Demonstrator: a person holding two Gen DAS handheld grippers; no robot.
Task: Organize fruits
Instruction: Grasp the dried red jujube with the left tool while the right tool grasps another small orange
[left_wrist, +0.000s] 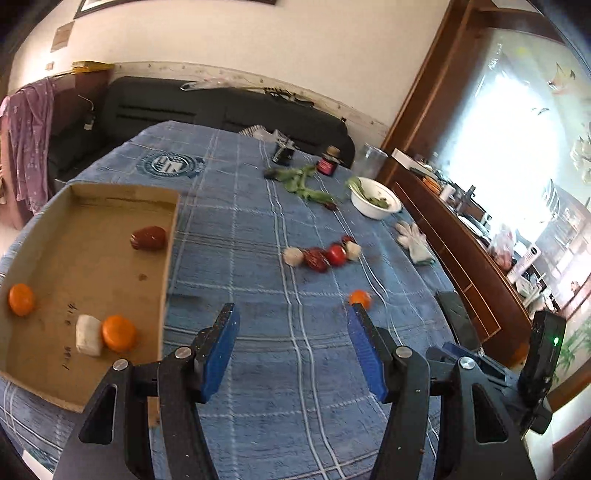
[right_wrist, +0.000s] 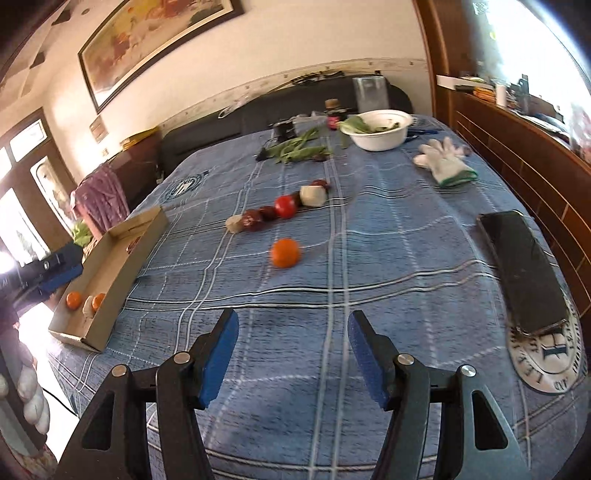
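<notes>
A cardboard tray (left_wrist: 168, 254) lies at the left on the blue checked cloth. It holds two oranges (left_wrist: 119, 333), a white piece (left_wrist: 88, 335) and a dark red fruit (left_wrist: 148, 238). The tray also shows in the right wrist view (right_wrist: 122, 258). A loose orange (right_wrist: 285, 252) lies mid-table; it also shows in the left wrist view (left_wrist: 360, 299). Behind it is a row with a red tomato (right_wrist: 285, 206), dark red fruits (right_wrist: 253, 220) and white pieces (right_wrist: 313, 195). My left gripper (left_wrist: 291, 328) is open and empty beside the tray. My right gripper (right_wrist: 291, 332) is open and empty, short of the orange.
A white bowl of greens (right_wrist: 380, 130), loose green leaves (right_wrist: 299, 149), a dark jar (right_wrist: 335, 114) and a white glove (right_wrist: 445, 162) lie at the far end. A black phone (right_wrist: 524, 269) lies at the right edge. A wooden cabinet (right_wrist: 517, 147) borders the right side.
</notes>
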